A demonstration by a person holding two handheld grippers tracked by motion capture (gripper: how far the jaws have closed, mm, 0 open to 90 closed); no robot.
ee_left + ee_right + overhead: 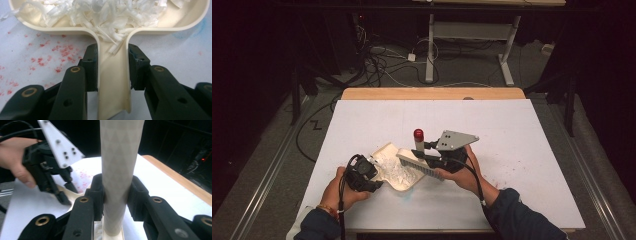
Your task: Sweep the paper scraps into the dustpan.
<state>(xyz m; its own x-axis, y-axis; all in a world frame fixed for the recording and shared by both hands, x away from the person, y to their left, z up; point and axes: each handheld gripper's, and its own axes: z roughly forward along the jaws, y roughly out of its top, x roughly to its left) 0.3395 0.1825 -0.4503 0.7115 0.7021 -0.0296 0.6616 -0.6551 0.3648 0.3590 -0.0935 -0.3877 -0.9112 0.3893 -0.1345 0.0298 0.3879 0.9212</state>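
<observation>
Resting on the white bench [522, 150], a cream dustpan [384, 151] is sitting in front of you, and you are clamping its handle with your left gripper [112, 68], jaws closed tight against both sides. You are pinching the pale handle of a brush [422, 166] with your right gripper [116, 195], its bristles lying at the pan's mouth. White paper shreds [105, 12] are piling inside the pan. Red specks [47, 56] are dotting the bench beside the handle.

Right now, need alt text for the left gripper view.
The left gripper is shut on the handle of a cream dustpan holding white paper shreds. It rests on a white table with red specks.
</observation>
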